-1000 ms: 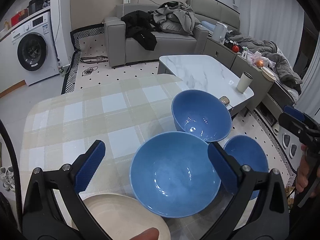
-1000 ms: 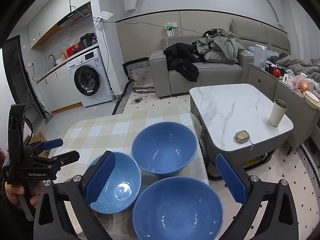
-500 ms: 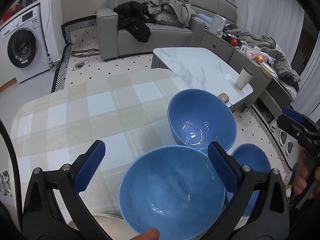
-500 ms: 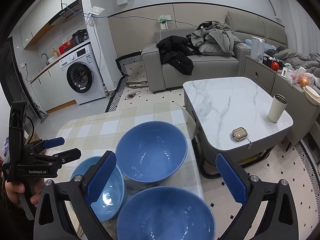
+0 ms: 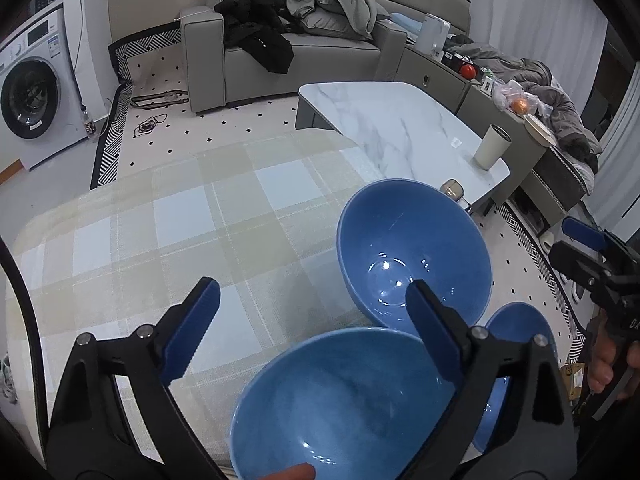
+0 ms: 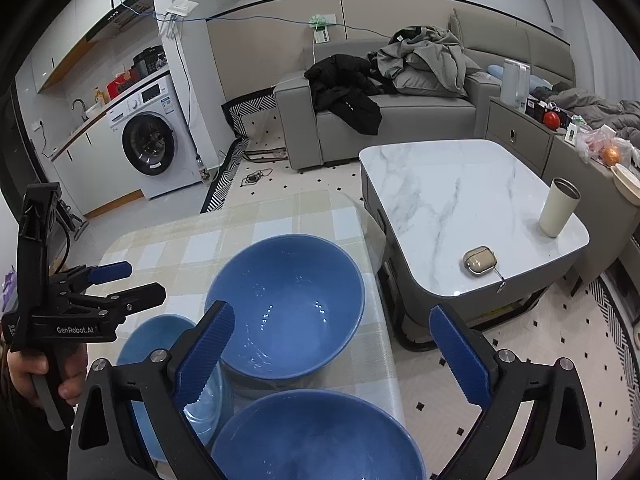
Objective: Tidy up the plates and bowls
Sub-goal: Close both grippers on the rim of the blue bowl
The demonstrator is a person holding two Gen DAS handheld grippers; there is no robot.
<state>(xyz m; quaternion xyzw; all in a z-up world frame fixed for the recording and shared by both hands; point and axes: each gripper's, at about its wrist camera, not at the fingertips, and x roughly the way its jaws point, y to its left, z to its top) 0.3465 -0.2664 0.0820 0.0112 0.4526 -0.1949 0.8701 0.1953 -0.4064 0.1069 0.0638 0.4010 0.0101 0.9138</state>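
Three blue bowls stand close together on the checked tablecloth (image 5: 160, 220). My left gripper (image 5: 312, 328) hovers over the far rim of the nearest bowl (image 5: 340, 408); its jaws are closing with nothing pressed between them. The far bowl (image 5: 412, 248) sits just beyond its right finger, and the third bowl (image 5: 520, 340) peeks out at the right. My right gripper (image 6: 334, 356) is open above the gap between the far bowl (image 6: 288, 304) and the bowl nearest to it (image 6: 316, 440). The left gripper (image 6: 92, 292) shows at the left, over its bowl (image 6: 160, 344).
The bowls sit near the table's right edge. Beyond it stands a marble coffee table (image 6: 460, 192) with a cup (image 6: 558, 208) and a small case (image 6: 480, 262). A grey sofa (image 6: 400, 120) with clothes and a washing machine (image 6: 148, 144) are farther back.
Both grippers have come forward and lower, so the bowls fill more of each view. The left jaws have narrowed. The cream plate at the bottom of the left wrist view has slipped out of sight.
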